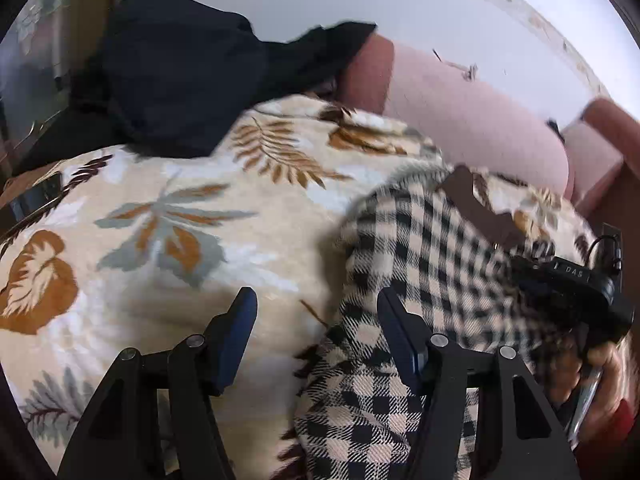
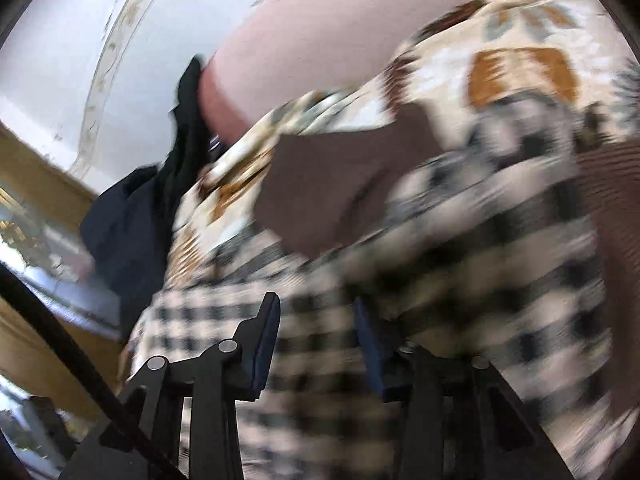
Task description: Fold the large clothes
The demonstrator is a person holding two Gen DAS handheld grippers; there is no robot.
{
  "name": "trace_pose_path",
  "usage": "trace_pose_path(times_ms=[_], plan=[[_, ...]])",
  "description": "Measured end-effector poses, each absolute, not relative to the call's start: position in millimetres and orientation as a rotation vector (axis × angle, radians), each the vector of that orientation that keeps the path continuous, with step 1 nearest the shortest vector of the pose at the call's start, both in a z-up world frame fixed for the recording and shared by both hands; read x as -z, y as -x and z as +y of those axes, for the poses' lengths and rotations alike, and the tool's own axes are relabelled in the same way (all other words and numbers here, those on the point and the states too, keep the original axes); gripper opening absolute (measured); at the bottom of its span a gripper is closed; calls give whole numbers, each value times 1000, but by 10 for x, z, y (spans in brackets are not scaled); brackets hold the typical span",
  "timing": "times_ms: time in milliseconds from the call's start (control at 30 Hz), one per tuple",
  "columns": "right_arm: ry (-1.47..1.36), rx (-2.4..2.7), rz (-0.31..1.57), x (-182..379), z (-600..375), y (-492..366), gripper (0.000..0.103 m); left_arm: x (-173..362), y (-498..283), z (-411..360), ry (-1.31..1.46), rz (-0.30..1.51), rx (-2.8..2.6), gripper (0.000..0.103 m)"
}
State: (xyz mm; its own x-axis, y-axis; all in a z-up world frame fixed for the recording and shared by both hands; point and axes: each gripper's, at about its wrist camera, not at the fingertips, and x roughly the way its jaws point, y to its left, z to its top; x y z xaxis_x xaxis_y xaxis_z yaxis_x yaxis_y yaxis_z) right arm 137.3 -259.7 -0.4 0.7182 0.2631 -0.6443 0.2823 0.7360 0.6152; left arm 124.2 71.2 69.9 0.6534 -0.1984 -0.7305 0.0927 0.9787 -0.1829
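The right wrist view is smeared by motion, so the checked garment (image 2: 400, 280) is hard to read there. The garment (image 1: 420, 280) is spread on a leaf-print blanket (image 1: 168, 216), bunched, its long axis unclear. Both the left gripper (image 1: 316, 312) and right gripper (image 2: 316, 320) are held wide apart, gripping nothing.

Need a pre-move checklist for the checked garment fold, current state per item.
1. Left tongs open: ok.
2. Right tongs open: ok, view blurred.
3. Left tongs over the checked garment: not ok, only one finger is over it, the other over the leaf-print blanket.
4. Cloth between right tongs' fingers: cannot tell, blur.
5. Dark clothes apart from the checked garment: ok.
6. Garment lying flat: not ok, bunched.
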Motion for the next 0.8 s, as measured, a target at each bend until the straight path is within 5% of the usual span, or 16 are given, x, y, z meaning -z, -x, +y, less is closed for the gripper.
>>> trace_pose_path(times_ms=[33, 300, 400, 633, 733, 800], plan=[[-792, 43, 783, 39, -2798, -1327, 0, -659, -1254, 682, 127, 859, 170, 61], [-877, 249, 659, -131, -3716, -710, 0, -509, -1290, 614, 101, 904, 165, 61], [-856, 243, 620, -328, -3716, -637, 9, -522, -1260, 583, 91, 890, 173, 62], [-744, 47, 791, -253, -3221, -962, 15, -298, -1308, 484, 43, 951, 173, 67], [-723, 96, 861, -50, -3272, -858, 2, -345, -1274, 494, 40, 941, 172, 67], [-666, 142, 853, -199, -3273, -637, 3, -406, -1206, 498, 43, 926, 176, 67]])
